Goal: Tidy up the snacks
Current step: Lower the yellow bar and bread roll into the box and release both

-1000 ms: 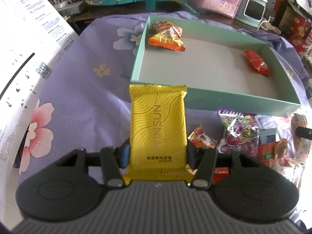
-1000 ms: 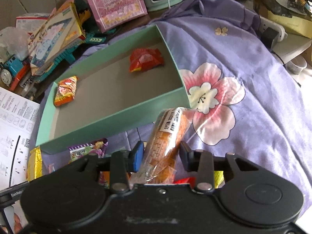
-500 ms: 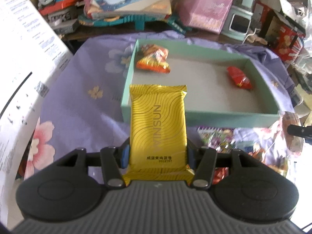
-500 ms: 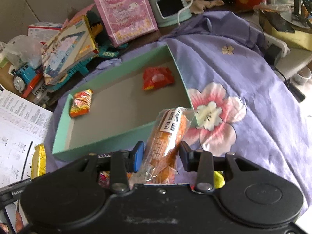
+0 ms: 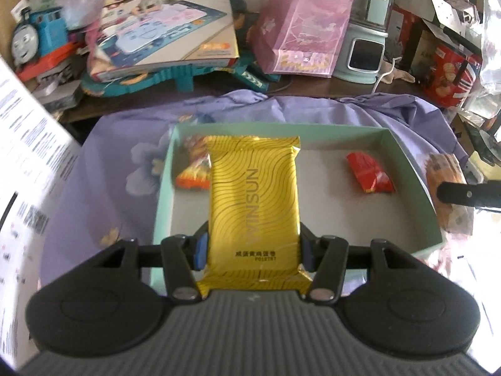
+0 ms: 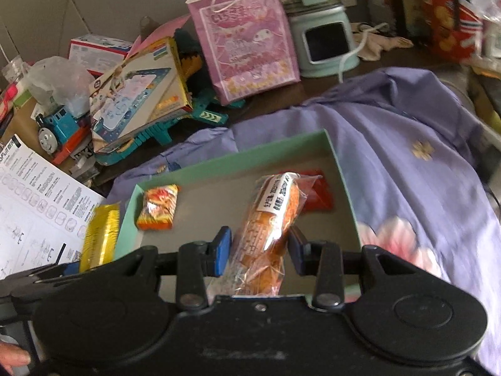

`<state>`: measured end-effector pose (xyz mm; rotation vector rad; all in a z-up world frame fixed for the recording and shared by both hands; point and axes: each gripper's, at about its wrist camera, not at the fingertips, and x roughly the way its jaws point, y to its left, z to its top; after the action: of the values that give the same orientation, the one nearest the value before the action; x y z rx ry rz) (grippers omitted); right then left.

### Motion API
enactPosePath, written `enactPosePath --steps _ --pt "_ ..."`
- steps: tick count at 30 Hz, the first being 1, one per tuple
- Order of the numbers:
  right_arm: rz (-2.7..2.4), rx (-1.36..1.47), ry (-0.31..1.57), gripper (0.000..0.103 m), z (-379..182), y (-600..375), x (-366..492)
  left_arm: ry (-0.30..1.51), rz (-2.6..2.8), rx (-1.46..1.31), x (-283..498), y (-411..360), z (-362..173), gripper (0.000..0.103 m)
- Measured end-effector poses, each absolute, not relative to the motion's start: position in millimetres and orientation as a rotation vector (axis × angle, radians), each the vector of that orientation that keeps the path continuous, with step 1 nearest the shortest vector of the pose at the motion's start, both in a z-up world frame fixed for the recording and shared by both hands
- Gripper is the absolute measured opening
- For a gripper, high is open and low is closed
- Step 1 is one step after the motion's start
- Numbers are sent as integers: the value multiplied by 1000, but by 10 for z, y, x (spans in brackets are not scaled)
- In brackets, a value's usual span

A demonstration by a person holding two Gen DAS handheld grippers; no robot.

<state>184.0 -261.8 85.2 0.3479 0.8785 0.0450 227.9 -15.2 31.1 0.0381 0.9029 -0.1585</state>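
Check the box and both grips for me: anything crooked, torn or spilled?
Nothing spilled or torn. The only oddity: the clear-wrapped orange snack sits tilted in the right gripper, leaning right, while the gold packet lies straight in the left gripper. The orange packet and red packet lie loose in the green box.

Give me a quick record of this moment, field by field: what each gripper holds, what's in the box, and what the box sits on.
left gripper: jaws shut on flat yellow foil snack packet
right gripper: jaws shut on clear-wrapped orange pastry roll
container: shallow mint-green cardboard box
inside box: orange crinkly snack bag, red foil snack packet
surface: purple floral cloth
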Motion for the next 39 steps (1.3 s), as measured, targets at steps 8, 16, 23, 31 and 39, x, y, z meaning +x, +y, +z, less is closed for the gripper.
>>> enactPosePath --steps 8,16,23,31,39 --pt "93 305 922 38 634 -2445 2615 940 -160 65 2940 -315 36 54" --pt "128 266 968 39 338 -2274 3098 983 -142 78 3414 -323 -246 54" --pt "114 220 934 80 312 -2227 3210 955 -109 109 3524 -379 -300 92" --pt "82 240 888 103 458 -2319 3018 935 -76 113 3396 -403 -234 103" --pt "78 241 907 103 620 -2313 2756 933 -78 101 3134 -392 -64 103"
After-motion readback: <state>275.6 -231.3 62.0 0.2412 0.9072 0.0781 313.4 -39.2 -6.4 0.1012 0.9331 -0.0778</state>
